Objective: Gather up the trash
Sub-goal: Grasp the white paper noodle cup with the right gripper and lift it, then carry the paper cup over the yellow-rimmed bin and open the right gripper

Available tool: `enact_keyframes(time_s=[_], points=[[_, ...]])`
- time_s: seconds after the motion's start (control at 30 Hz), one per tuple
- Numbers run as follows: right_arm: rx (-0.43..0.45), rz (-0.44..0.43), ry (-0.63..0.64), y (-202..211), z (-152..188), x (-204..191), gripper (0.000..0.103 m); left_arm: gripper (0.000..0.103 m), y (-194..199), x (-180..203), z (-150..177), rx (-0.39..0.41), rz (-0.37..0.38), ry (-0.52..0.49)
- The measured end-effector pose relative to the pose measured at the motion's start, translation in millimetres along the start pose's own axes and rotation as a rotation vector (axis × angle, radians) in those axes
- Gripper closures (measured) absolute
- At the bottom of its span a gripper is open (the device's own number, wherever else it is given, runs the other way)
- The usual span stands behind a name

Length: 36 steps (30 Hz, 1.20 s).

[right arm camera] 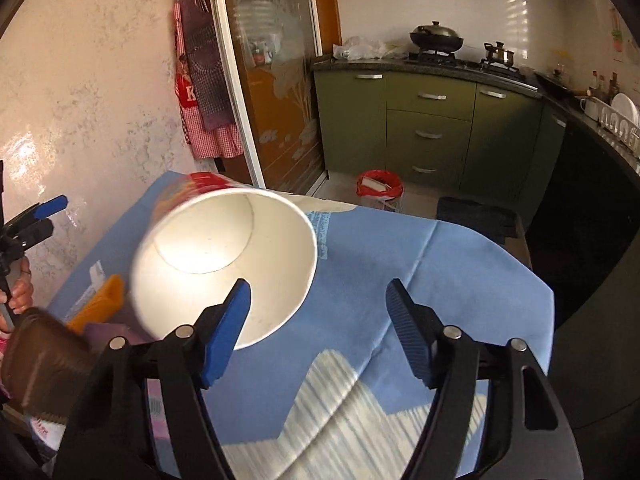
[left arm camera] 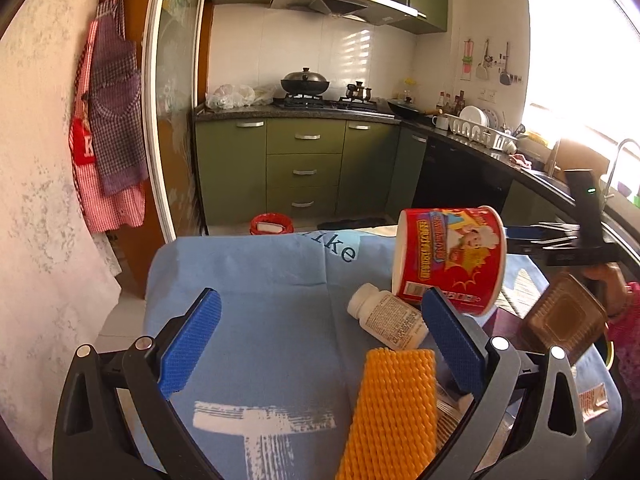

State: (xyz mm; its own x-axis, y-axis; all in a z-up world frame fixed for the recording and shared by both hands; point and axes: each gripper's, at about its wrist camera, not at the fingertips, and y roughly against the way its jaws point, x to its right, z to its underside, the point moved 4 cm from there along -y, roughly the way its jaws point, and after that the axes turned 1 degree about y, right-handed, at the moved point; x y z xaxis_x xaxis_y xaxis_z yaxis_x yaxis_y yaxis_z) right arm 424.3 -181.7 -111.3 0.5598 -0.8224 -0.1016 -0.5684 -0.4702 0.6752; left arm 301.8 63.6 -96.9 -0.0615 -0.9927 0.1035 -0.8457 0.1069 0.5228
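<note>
A red printed paper cup (left arm camera: 448, 256) lies tilted on the blue cloth, its white open mouth (right arm camera: 224, 264) turned toward my right gripper (right arm camera: 320, 332). That gripper is open; its left pad (right arm camera: 228, 332) overlaps the cup's lower rim, and the right pad stands clear of it. I cannot tell whether the left pad touches. My left gripper (left arm camera: 320, 340) is open over bare cloth with nothing between its pads. Near its right pad lie a white pill bottle (left arm camera: 388, 320) and a yellow foam net (left arm camera: 392, 412). A brown plastic tray (left arm camera: 564, 320) sits further right.
A bin lined with a red bag (left arm camera: 272, 224) stands on the floor beyond the table's far edge (right arm camera: 380, 188). Green kitchen cabinets (left arm camera: 304, 168) lie behind it, a pale wall (left arm camera: 40, 200) on the left. A paper scrap (left arm camera: 594, 400) lies at the cloth's right edge.
</note>
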Motion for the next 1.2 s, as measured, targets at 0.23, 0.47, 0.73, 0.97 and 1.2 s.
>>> enact_keyframes(time_s=[0.23,0.47,0.73,0.97,1.2], points=[[-0.046,-0.148,0.027,-64,-25,-1,0.037,0.004,-26,-3,14,-0.029,0.024,0.000],[-0.086,-0.245,-0.040,-75,-29,-11,0.097,0.004,-25,-7,19,-0.023,0.055,0.020],[-0.015,-0.106,-0.159,33,-27,11,0.100,0.004,-12,-12,20,-0.006,0.080,0.034],[0.001,0.103,-0.373,173,35,63,0.100,0.004,0,-2,19,0.016,0.099,0.019],[-0.157,0.392,-0.704,256,148,139,0.099,0.004,10,3,18,0.035,0.099,0.002]])
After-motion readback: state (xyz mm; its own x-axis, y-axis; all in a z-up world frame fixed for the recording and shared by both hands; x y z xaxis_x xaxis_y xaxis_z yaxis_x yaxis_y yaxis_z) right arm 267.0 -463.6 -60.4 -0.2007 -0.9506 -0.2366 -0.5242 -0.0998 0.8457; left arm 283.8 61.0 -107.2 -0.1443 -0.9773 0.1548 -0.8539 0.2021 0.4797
